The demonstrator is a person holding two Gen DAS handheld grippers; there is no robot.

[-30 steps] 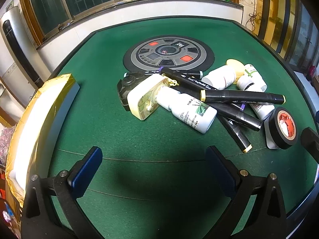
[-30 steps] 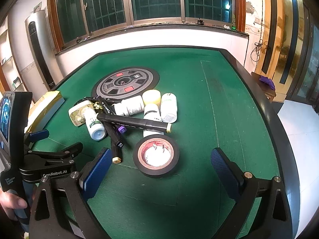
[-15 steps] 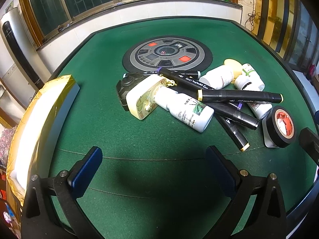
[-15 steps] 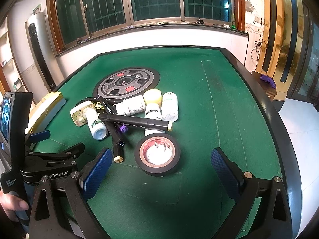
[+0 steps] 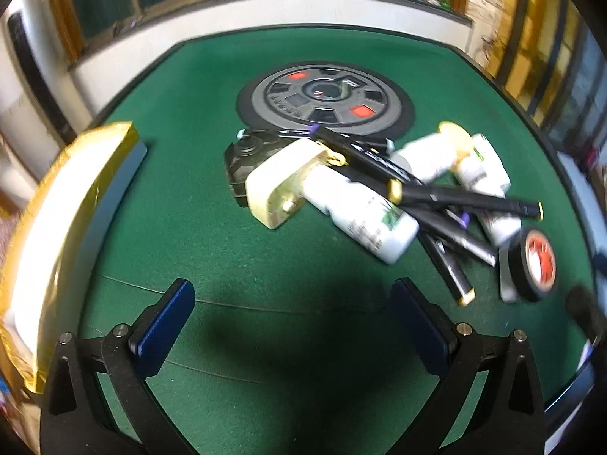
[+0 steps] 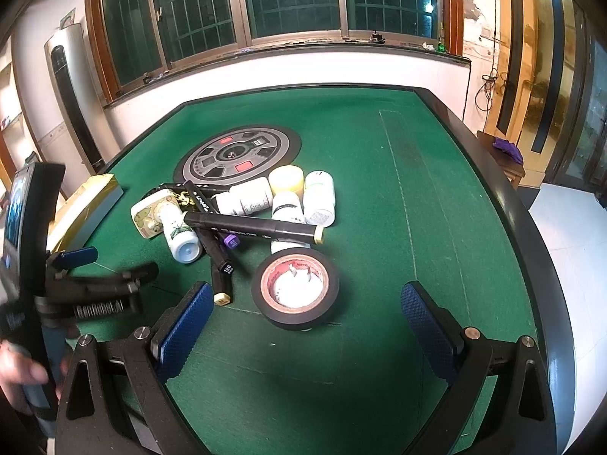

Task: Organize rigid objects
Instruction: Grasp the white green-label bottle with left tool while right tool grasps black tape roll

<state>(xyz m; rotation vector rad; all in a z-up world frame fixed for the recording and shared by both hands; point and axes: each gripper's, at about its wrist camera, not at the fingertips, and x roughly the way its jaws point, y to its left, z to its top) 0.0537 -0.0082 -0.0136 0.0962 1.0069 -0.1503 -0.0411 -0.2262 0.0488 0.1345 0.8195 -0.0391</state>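
Now both spread and empty: left tongs (image 5: 292, 326) and right tongs (image 6: 303, 322), above the green worktop (image 6: 436, 197). Black tape roll (image 6: 295, 289) just ahead of the right pair, touching the marker pile (image 6: 250, 227). Best straddled squarely, then clamped across the rim.

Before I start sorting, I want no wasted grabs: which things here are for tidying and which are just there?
To tidy: markers, white bottles, tape roll, cream plug.
Just there: round dial, gold box, green table.
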